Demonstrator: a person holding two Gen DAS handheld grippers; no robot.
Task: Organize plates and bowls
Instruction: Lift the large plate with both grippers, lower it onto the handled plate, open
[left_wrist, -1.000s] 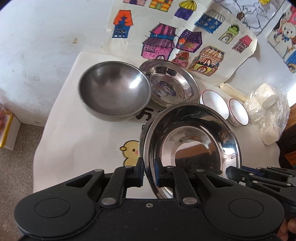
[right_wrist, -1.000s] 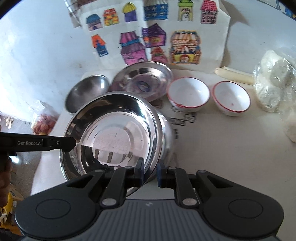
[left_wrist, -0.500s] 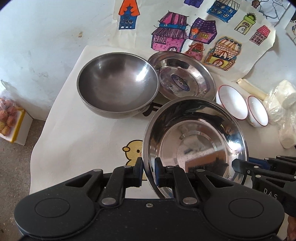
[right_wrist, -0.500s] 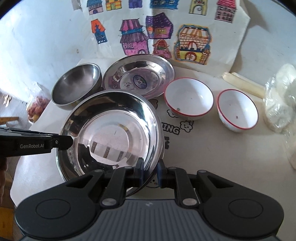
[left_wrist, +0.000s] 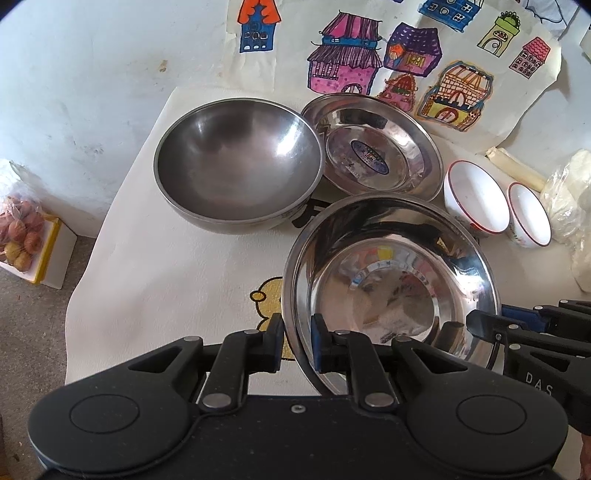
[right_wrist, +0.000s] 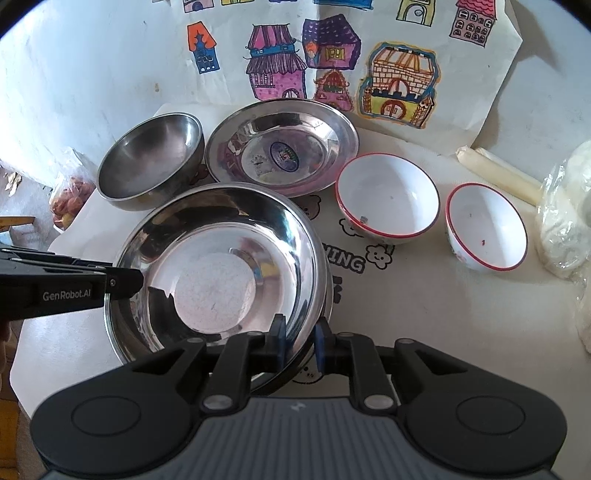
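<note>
Two grippers angle steeply downward over the tabletop's near edge, both on one shiny steel plate (left_wrist: 388, 280). The left gripper (left_wrist: 297, 341) straddles its left rim, the right gripper (right_wrist: 297, 341) its right rim. Both jaws stand narrow, pads barely loosened, with the rim between them.

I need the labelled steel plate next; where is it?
The labelled steel plate lies at the back of the cloth in both views, between the deep steel bowl and the nearer white bowl, behind the held plate.
</note>
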